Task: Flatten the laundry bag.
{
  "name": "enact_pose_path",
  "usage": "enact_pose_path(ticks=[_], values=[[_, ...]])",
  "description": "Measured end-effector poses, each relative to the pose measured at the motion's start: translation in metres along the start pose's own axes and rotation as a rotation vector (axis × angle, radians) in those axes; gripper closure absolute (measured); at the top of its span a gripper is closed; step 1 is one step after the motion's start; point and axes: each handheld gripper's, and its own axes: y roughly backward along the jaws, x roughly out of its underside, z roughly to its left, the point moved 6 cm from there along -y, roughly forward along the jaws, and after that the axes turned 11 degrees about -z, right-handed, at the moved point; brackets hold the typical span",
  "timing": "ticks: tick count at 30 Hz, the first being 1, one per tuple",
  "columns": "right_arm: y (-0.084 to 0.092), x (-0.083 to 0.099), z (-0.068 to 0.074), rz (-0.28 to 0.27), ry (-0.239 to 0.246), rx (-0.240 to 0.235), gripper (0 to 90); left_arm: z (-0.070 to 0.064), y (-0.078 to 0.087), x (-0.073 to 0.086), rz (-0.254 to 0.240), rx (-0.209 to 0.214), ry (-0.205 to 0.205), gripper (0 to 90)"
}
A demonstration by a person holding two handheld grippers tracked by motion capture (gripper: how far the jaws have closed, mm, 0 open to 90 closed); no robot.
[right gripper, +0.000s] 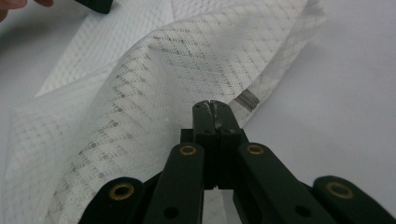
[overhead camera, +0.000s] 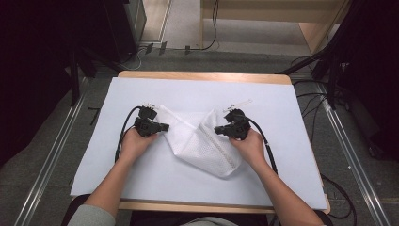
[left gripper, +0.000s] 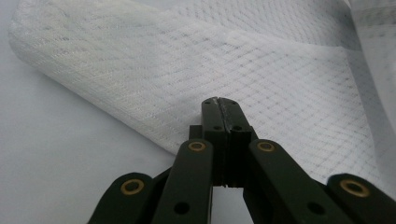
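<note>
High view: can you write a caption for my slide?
Two hand-held grippers, left and right, pinch a white mesh bag on a white table.

A white sheet (overhead camera: 141, 179) covers a wooden table (overhead camera: 202, 75). Beyond it, black cables (overhead camera: 214, 28) trail over grey floor (overhead camera: 42, 160). Metal rails (overhead camera: 51, 160) flank the table.

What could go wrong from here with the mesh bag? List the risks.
1. Both the left gripper and right gripper look shut on thin edges of the mesh bag; either edge could slip out.
2. Pulling apart might snag or tear the open weave.
3. The white sheet underneath could drag along.
</note>
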Motion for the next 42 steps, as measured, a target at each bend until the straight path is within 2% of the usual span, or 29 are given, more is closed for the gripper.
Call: enact_pose_path(ticks=[2, 3, 5, 6, 8, 16, 25, 27, 28, 30, 32, 36, 39, 42], values=[[0.005, 0.001, 0.001, -0.010, 0.012, 0.001, 90.0, 0.000, 0.000, 0.000, 0.001, 0.001, -0.002, 90.0], [0.015, 0.003, 0.004, -0.019, 0.008, -0.002, 90.0, 0.001, 0.000, 0.000, 0.001, 0.002, -0.001, 90.0], [0.026, 0.006, 0.007, -0.031, 0.008, -0.003, 90.0, 0.001, 0.000, 0.000, -0.003, 0.002, 0.006, 90.0], [0.026, 0.006, 0.007, -0.031, 0.008, -0.003, 90.0, 0.001, 0.000, 0.000, -0.003, 0.002, 0.006, 90.0], [0.040, 0.012, 0.010, -0.049, 0.005, -0.005, 90.0, 0.001, 0.000, 0.000, -0.004, 0.003, 0.012, 90.0], [0.068, 0.028, 0.019, -0.074, -0.015, -0.019, 90.0, 0.003, -0.001, -0.002, -0.012, 0.011, 0.025, 89.3], [0.086, 0.044, 0.031, -0.084, -0.025, -0.028, 90.0, 0.005, -0.003, -0.005, 0.002, 0.011, 0.045, 88.3], [0.089, 0.048, 0.033, -0.092, -0.033, -0.033, 90.0, 0.007, -0.003, -0.006, 0.002, 0.016, 0.053, 86.2], [0.090, 0.048, 0.034, -0.094, -0.024, -0.030, 90.0, 0.009, -0.003, -0.007, 0.008, 0.031, 0.062, 85.7], [0.091, 0.049, 0.034, -0.097, -0.020, -0.028, 89.4, 0.009, -0.002, -0.007, 0.007, 0.031, 0.066, 85.7], [0.094, 0.049, 0.034, -0.102, -0.005, -0.013, 86.7, 0.010, -0.003, -0.007, 0.003, 0.039, 0.076, 85.7], [0.106, 0.052, 0.034, -0.127, -0.015, 0.007, 80.4, 0.011, -0.003, -0.008, -0.005, 0.038, 0.074, 84.5], [0.112, 0.052, 0.033, -0.146, -0.020, 0.013, 79.9, 0.011, -0.003, -0.009, -0.006, 0.035, 0.081, 84.5], [0.119, 0.050, 0.031, -0.170, -0.029, 0.026, 79.9, 0.007, -0.001, -0.011, -0.017, 0.038, 0.064, 84.5]])
